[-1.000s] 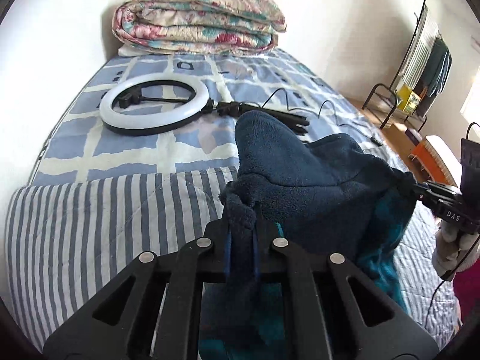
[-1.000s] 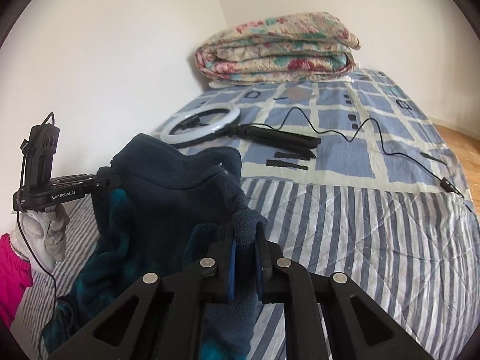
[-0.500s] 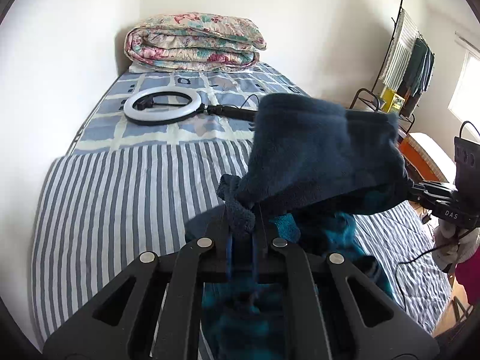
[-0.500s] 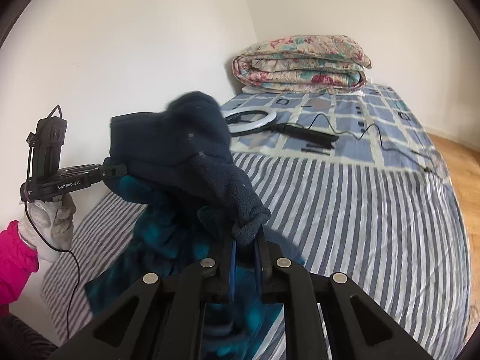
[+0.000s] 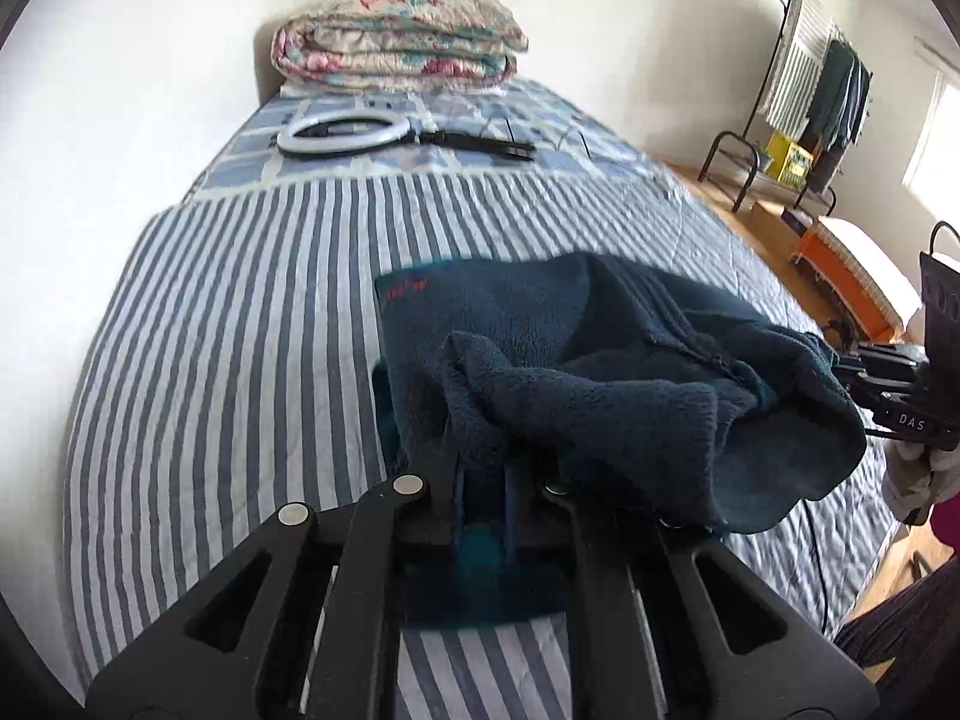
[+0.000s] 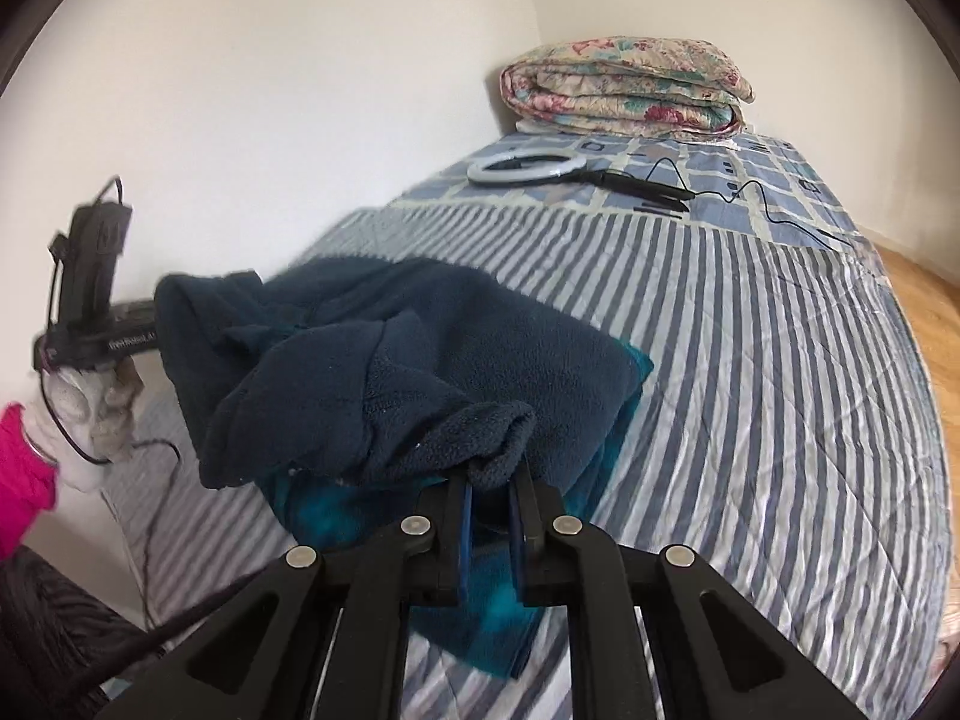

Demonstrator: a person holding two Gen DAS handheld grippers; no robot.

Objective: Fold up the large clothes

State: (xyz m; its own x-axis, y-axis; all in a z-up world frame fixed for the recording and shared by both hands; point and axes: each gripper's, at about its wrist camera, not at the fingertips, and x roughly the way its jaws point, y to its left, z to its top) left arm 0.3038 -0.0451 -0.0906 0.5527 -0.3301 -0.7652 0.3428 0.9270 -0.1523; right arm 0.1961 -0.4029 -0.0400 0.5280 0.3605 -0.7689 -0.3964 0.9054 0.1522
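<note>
Fleece garment (image 5: 600, 372) droops onto striped bed (image 5: 240, 360), seemingly pinched by left gripper (image 5: 480, 480) and right gripper (image 6: 489, 480)

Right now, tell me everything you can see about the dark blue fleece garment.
The fleece garment is dark navy, fuzzy, with a zipper and a teal inner side showing underneath. It lies partly folded on the striped bedcover, far edge flat, near edge lifted and bunched. The left gripper and right gripper each pinch a corner between their fingers.

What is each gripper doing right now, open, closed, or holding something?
Left gripper: closed on the dark blue fleece garment.
Right gripper: closed on the same garment's edge.
</note>
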